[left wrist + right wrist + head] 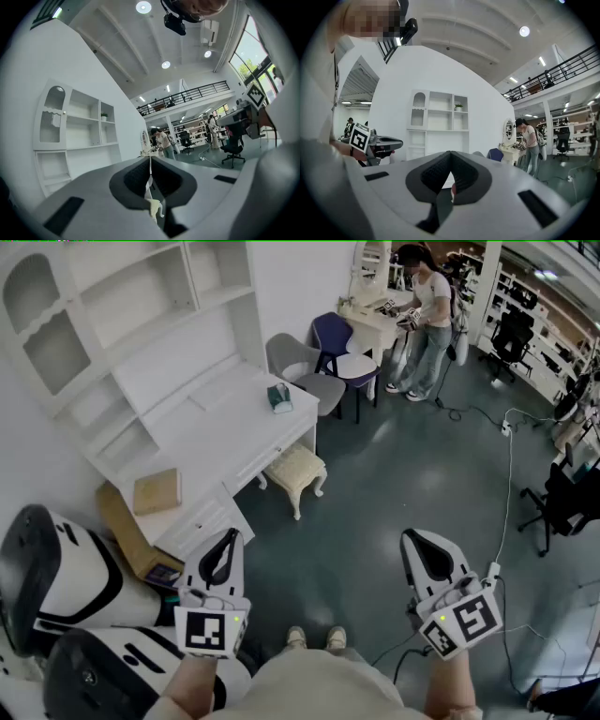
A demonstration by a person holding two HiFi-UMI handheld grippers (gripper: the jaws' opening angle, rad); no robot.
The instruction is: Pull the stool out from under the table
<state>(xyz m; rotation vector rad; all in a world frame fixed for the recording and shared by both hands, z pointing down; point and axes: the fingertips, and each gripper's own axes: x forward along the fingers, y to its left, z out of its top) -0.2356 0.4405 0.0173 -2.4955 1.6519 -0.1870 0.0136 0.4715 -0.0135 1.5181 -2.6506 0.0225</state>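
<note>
Found the stool [298, 472] tucked part-way beneath the front edge of the white table [216, 423], with cushioned seat and curved front legs exposed and the rear hidden under the top. Judged light to moderate in weight, given a small frame and a padded cream top. Expect a soft, yielding cushion (poor purchase for narrow pads) over stiff, smooth painted legs and seat rail. Recommend taking hold at the exposed rail or high on a front leg, then drawing straight out toward open floor.

Logged both tongs clenched on nothing: left gripper [225, 545] and right gripper [422, 549] held low before the body, well apart from the stool. Must open before any grasp.

Recorded the floor [403, 484] as dark, smooth and hard; likely to let the legs slide, with some risk of tipping if pulled from high up. Noted a tissue box [279, 397] and a flat brown box [157, 490] on the tabletop, a grey chair [300, 367] and a blue chair [336, 341] beyond the table, cables [511, 456] trailing at right, and a person [427, 315] at a far dresser, well clear.
</note>
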